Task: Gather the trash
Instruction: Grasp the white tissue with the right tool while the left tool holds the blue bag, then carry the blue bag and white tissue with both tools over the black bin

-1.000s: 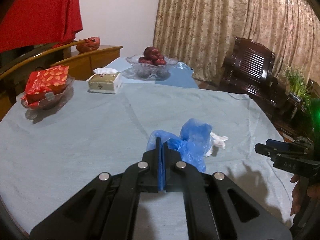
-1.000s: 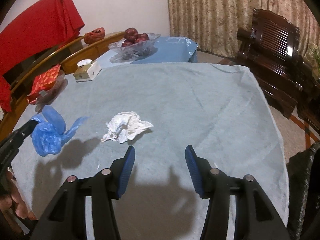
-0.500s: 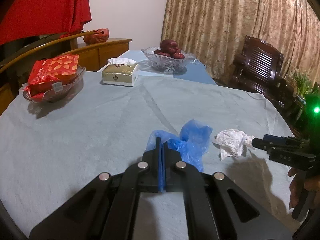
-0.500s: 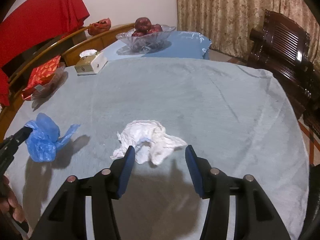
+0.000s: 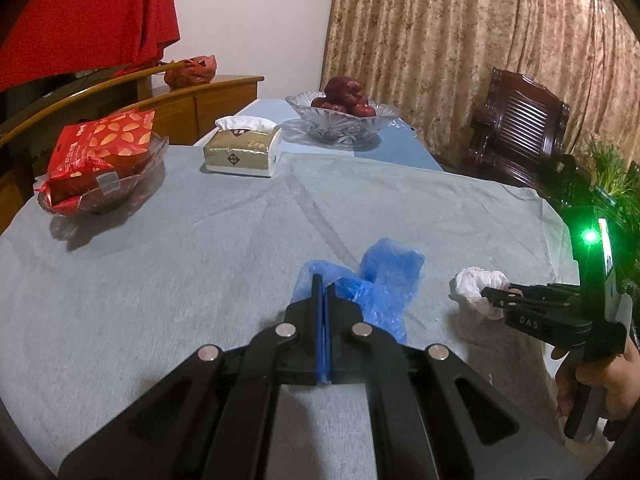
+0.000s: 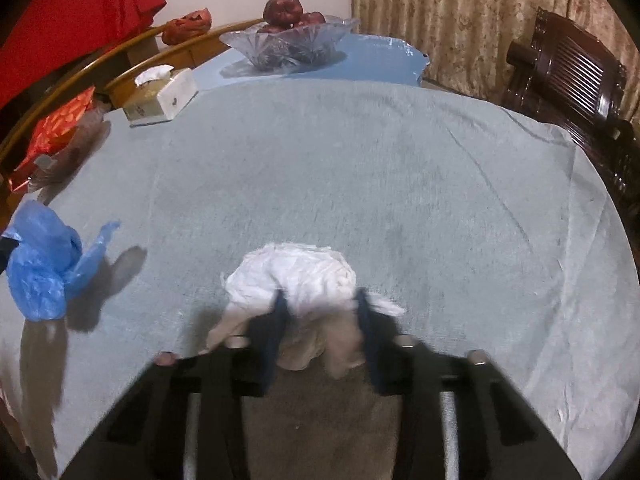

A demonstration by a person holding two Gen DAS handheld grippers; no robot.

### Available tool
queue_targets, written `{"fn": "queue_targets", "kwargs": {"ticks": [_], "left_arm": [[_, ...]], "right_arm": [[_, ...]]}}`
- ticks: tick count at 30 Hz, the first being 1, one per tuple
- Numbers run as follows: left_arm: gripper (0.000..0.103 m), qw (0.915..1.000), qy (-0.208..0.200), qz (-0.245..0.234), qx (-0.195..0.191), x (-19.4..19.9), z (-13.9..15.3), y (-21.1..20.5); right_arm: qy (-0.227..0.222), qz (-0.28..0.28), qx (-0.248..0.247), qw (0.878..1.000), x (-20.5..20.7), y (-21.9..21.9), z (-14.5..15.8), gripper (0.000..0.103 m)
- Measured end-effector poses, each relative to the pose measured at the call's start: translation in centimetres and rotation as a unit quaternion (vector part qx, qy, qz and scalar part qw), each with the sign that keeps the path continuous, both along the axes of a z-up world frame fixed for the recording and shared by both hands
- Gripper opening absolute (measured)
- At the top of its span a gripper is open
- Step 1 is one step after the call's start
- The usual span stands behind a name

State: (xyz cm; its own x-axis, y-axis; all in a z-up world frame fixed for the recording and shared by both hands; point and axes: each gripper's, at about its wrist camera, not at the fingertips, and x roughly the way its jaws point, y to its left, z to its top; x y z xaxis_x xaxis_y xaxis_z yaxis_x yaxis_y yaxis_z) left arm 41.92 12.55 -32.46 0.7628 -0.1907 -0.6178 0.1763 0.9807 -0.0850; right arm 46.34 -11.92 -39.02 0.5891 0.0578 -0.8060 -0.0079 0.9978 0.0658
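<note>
My left gripper (image 5: 323,286) is shut on a crumpled blue plastic bag (image 5: 380,280) and holds it just above the grey tablecloth; the bag also shows in the right wrist view (image 6: 42,266) at the far left. A crumpled white tissue (image 6: 296,276) lies on the cloth. My right gripper (image 6: 320,304) is open, with its blurred fingers on either side of the tissue's near part. In the left wrist view the right gripper (image 5: 490,294) reaches the tissue (image 5: 476,282) from the right.
On the grey tablecloth (image 5: 200,248) stand a glass dish with red snack packets (image 5: 100,160), a tissue box (image 5: 242,152) and a glass bowl of red fruit (image 5: 342,116). A dark wooden chair (image 5: 516,128) and curtains are behind the table's right side.
My right gripper has moved forward until its open fingers straddle the white tissue. My left gripper has kept hold of the blue bag and lifted slightly.
</note>
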Motion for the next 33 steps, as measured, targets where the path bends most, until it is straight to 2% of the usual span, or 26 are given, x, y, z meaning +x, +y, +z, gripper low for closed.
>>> {"fn": "queue_targets", "kwargs": {"ticks": [2, 13, 21, 33], "left_arm": [[0.0, 1.0, -0.002, -0.001, 0.001, -0.2, 0.3, -0.2], [0.0, 0.9997, -0.02, -0.017, 0.005, -2.7, 4.5, -2.8], [0.0, 0.9987, -0.021, -0.046, 0.005, -6.8, 7.1, -7.1], [0.0, 0.9967, -0.009, -0.08, 0.0, -12.1, 9.3, -13.1]], "right_arm": [[-0.002, -0.001, 0.008, 1.0, -0.6, -0.5, 0.4, 0.015], [-0.036, -0.036, 0.02, 0.999, -6.8, -5.1, 6.5, 0.015], [-0.054, -0.066, 0.009, 0.996, -13.4, -9.4, 10.4, 0.015], [-0.073, -0.112, 0.0, 0.991, -21.8, -15.2, 14.2, 0.015]]}}
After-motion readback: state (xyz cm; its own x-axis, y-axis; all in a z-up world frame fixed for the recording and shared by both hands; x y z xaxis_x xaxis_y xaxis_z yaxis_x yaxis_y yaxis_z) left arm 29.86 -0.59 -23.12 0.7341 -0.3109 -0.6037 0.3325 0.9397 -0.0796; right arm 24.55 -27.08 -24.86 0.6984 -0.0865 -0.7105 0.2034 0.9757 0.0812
